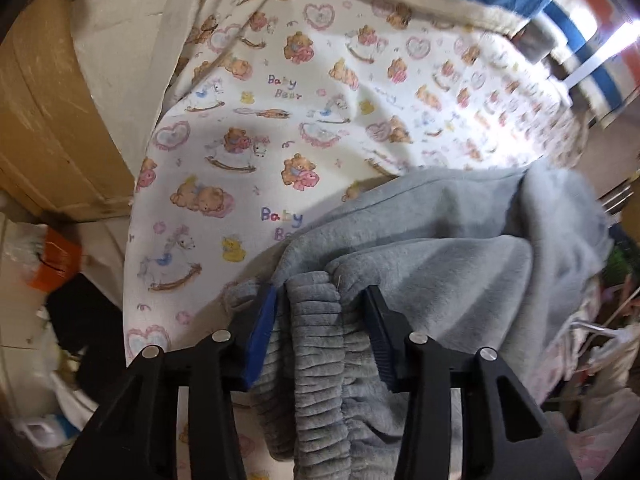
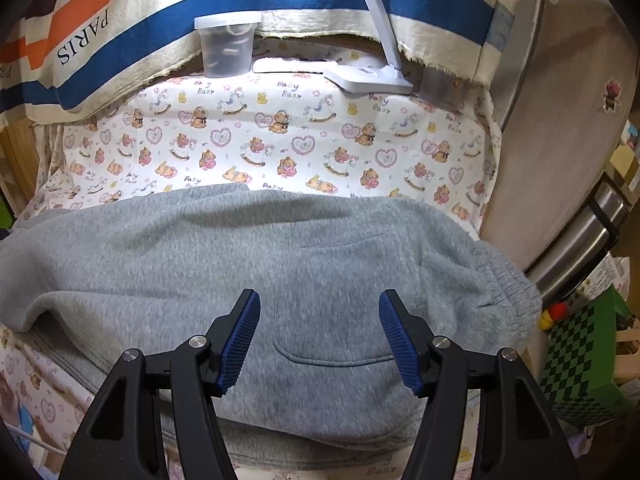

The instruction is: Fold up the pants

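1. My left wrist view alone shows the ribbed cuff [image 1: 316, 344] of the grey pants [image 1: 440, 248] between the left hand-held gripper [image 1: 322, 300] pads; whether they pinch it, I cannot tell.
2. My right view shows the pants [image 2: 280, 248] spread across the bear-print worktop [image 2: 280, 144], the right hand-held gripper [image 2: 320, 312] released above them.
3. Count: one pair of pants, two grippers.
4. Behind: one lidded jar [image 2: 227, 46], one white lamp base [image 2: 370, 76].
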`<state>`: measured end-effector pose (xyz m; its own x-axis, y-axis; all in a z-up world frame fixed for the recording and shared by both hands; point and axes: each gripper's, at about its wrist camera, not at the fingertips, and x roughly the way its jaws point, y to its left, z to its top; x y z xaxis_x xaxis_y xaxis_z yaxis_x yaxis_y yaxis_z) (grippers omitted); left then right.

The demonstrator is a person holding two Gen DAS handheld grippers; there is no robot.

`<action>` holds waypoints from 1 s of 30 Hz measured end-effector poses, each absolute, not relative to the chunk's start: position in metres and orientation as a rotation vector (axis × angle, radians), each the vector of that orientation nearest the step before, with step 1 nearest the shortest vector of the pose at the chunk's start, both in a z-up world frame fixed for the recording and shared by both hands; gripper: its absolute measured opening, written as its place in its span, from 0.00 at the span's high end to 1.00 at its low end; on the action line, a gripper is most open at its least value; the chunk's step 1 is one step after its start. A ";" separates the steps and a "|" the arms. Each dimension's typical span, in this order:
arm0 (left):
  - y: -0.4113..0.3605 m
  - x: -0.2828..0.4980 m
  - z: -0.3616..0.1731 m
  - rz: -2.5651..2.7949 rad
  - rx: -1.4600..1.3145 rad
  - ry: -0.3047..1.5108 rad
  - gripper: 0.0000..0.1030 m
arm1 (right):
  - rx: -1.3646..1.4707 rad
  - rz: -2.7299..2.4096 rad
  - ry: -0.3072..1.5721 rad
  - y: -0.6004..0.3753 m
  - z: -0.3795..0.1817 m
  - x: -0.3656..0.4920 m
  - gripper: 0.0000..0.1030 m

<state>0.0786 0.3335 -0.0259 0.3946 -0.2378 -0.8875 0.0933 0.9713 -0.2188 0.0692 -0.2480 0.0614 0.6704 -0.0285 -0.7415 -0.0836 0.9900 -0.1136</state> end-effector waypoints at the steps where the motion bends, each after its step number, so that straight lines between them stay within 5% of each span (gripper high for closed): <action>1: 0.331 0.082 -0.029 -0.195 -0.122 1.143 0.54 | -0.134 0.031 0.840 -0.251 0.059 0.070 0.38; 2: 0.326 0.084 -0.031 -0.182 -0.102 1.134 0.43 | -0.127 0.030 0.844 -0.253 0.056 0.070 0.38; 4: 0.317 0.088 -0.040 -0.172 -0.072 1.130 0.39 | -0.106 0.027 0.852 -0.259 0.051 0.072 0.38; 6: 0.306 0.088 -0.042 -0.125 -0.002 1.118 0.60 | -0.090 0.036 0.854 -0.262 0.049 0.071 0.38; 8: 0.308 0.087 -0.039 -0.093 -0.018 1.122 0.67 | -0.091 0.039 0.848 -0.266 0.049 0.068 0.38; 24: 0.307 0.049 0.072 0.300 0.187 0.708 0.72 | -0.077 0.032 0.809 -0.276 0.059 0.066 0.38; 30: 0.335 0.075 0.050 0.306 0.139 0.817 0.72 | -0.080 0.058 0.809 -0.270 0.057 0.070 0.38</action>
<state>0.0746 0.3349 0.0498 0.6434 0.3211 -0.6950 -0.2146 0.9470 0.2389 0.0698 -0.2700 0.0572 0.6890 0.0210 -0.7244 -0.0822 0.9954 -0.0494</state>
